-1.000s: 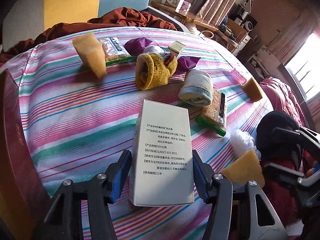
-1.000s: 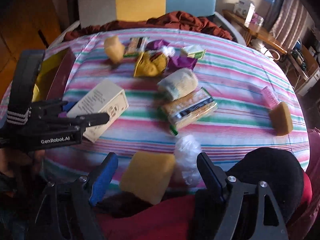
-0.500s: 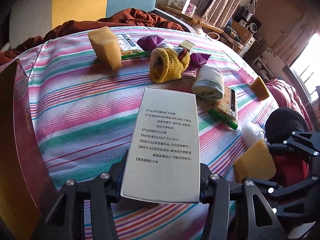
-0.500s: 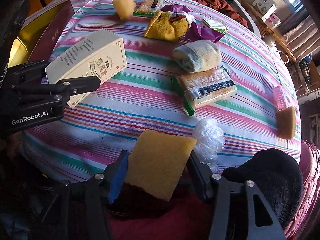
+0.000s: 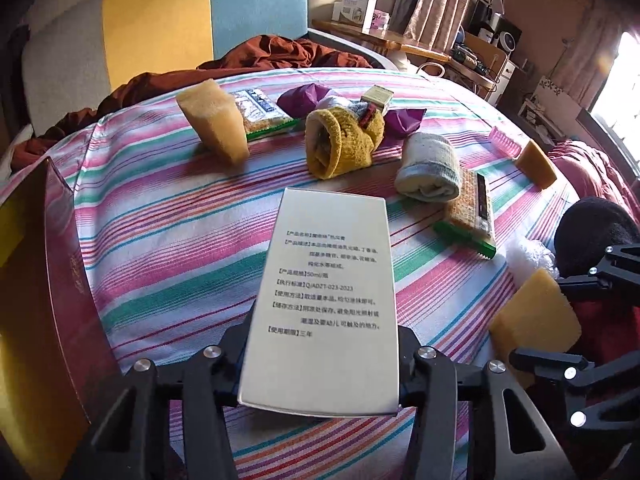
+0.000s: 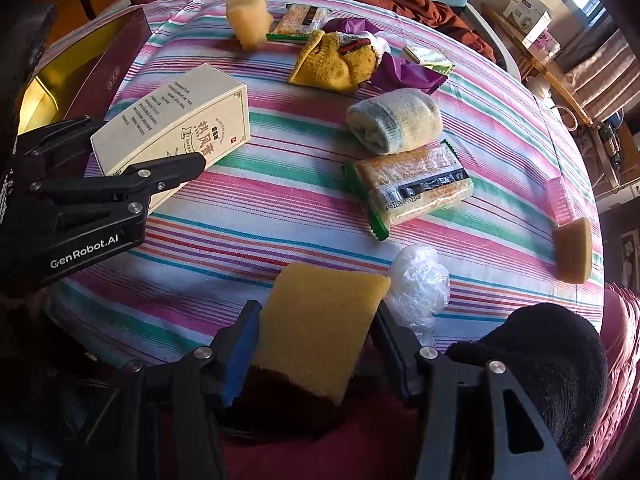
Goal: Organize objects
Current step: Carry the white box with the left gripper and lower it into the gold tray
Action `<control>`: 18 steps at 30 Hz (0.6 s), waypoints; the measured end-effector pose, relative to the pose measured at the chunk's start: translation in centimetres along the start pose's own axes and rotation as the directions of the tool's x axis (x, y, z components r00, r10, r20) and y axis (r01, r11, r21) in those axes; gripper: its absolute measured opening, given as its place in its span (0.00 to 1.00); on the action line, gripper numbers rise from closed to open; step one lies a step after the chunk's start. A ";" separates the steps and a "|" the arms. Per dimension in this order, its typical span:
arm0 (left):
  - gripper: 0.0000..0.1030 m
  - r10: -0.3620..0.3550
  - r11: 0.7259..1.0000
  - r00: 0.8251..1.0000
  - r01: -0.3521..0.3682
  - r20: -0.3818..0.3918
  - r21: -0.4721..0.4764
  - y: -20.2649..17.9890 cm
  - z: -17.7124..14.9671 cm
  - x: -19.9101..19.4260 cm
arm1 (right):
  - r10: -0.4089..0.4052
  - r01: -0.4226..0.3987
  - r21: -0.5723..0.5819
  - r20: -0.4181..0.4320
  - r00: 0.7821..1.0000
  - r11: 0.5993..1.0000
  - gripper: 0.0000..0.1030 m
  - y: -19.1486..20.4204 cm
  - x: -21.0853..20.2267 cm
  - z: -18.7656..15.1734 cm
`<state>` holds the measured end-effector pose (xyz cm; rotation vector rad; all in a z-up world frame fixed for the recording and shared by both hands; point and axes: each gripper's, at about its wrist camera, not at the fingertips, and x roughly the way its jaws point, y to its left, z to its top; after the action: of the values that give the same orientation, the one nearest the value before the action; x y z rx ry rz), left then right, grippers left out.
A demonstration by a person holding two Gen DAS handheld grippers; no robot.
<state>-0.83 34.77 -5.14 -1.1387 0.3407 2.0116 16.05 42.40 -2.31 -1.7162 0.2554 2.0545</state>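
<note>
Your left gripper (image 5: 320, 364) is clamped on the tall cream cardboard box (image 5: 326, 300), held above the striped tablecloth (image 5: 168, 240) near the dark red open box (image 5: 44, 280). The carton's smooth sides may slip if you tilt it. Your right gripper (image 6: 310, 346) squeezes the yellow porous sponge (image 6: 320, 320); it is soft, so it may bend out. Whether the sponge touches the cloth, I cannot tell.

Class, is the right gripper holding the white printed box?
No, the right gripper clamps a yellow sponge; the left gripper holds the box.
</note>
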 end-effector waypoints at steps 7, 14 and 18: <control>0.49 -0.006 1.000 0.996 0.005 0.092 0.016 -0.1 -0.2 -3.2 | 0.014 -0.015 0.026 0.039 0.999 1.000 0.52 0.4 -0.7 -0.7; 0.49 0.044 0.991 0.982 -0.020 0.185 -0.130 6.0 -0.7 -9.4 | 0.002 -0.004 0.027 0.055 0.998 1.000 0.52 1.0 -0.9 -0.5; 0.49 0.146 0.955 0.972 -0.090 0.182 -0.282 12.8 -1.6 -12.3 | -0.004 0.002 0.026 0.055 0.998 1.000 0.52 1.0 -0.7 -0.3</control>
<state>-5.76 19.34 2.25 -1.0854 0.0284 2.3112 15.94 41.29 -1.83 -1.6412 0.2601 2.0842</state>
